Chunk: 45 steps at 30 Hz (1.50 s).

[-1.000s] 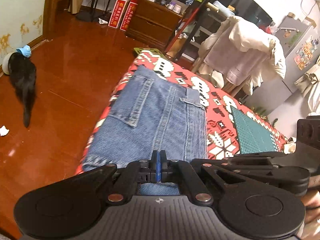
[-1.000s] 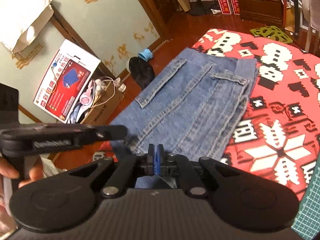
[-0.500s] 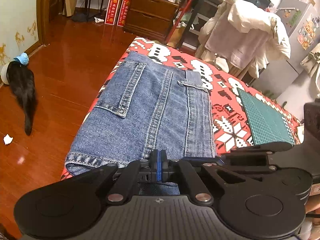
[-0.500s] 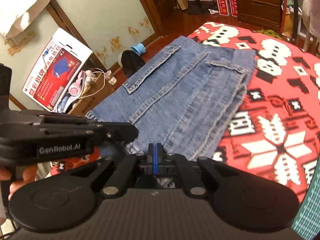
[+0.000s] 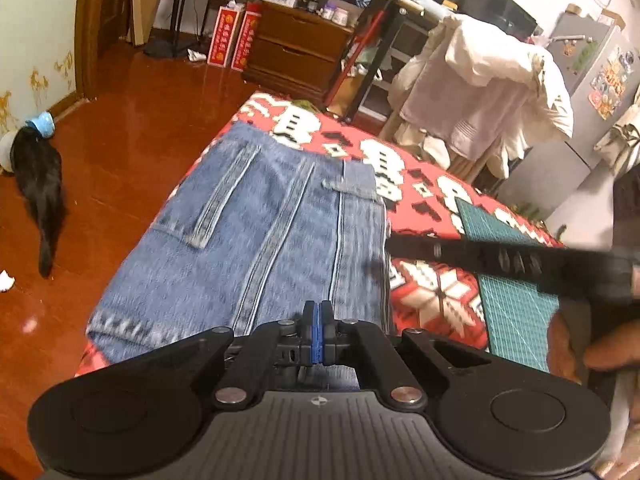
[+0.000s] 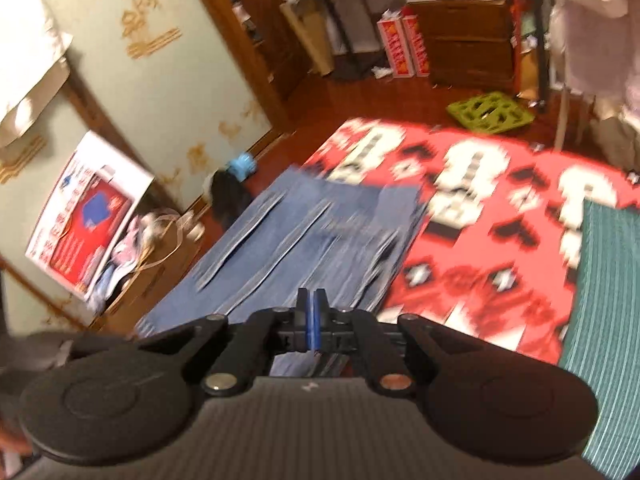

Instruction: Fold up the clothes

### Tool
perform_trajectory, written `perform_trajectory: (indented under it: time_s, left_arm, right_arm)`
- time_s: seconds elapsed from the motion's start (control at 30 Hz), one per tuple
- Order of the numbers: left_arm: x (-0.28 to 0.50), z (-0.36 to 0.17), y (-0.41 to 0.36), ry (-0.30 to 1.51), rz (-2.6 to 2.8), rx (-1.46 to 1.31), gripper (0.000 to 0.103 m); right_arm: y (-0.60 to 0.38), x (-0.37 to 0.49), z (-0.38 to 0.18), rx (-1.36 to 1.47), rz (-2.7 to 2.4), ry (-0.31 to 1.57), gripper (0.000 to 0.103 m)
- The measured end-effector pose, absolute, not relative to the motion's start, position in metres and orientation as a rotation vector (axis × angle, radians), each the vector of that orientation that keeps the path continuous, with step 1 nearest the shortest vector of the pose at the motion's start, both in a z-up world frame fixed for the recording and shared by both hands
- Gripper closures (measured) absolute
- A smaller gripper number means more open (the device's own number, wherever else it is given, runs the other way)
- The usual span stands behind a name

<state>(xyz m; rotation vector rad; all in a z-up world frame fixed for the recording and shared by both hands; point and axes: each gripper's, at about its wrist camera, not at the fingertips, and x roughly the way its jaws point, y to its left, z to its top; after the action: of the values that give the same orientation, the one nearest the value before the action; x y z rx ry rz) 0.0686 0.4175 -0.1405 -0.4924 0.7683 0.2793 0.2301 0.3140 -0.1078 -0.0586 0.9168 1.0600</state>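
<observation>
The left gripper had its fingers pressed together, blue pads meeting, with denim showing directly below and between the linkage; whether cloth was actually pinched could not be confirmed. The right gripper stood in the same condition: pads closed flat against each other, denim visible just beneath, grip on the fabric not determinable. The right wrist view was heavily motion-blurred.

The jeans lay folded flat on the left portion of a red patterned cloth, near edge at the grippers, far edge reaching toward the far end of the cloth. A pocket and long seams faced upward. The left side of the denim ran along the cloth's left edge.

To the right of the jeans, apart from them, a green cutting mat lay on the cloth. In the left wrist view the right gripper's body crossed above the mat as a blurred black bar, with a hand at the near right.

On the wooden floor to the left, a black cat stood by the wall.
</observation>
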Motion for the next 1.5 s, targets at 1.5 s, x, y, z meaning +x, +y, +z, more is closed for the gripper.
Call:
perform_trajectory:
  time_s: [1.5]
  left_arm:
    - [0.088,-0.142,0.401,0.850,0.330,-0.441,0.096]
  right_arm:
    - [0.362,0.278,-0.106,-0.072,0.944,0.872,0.089]
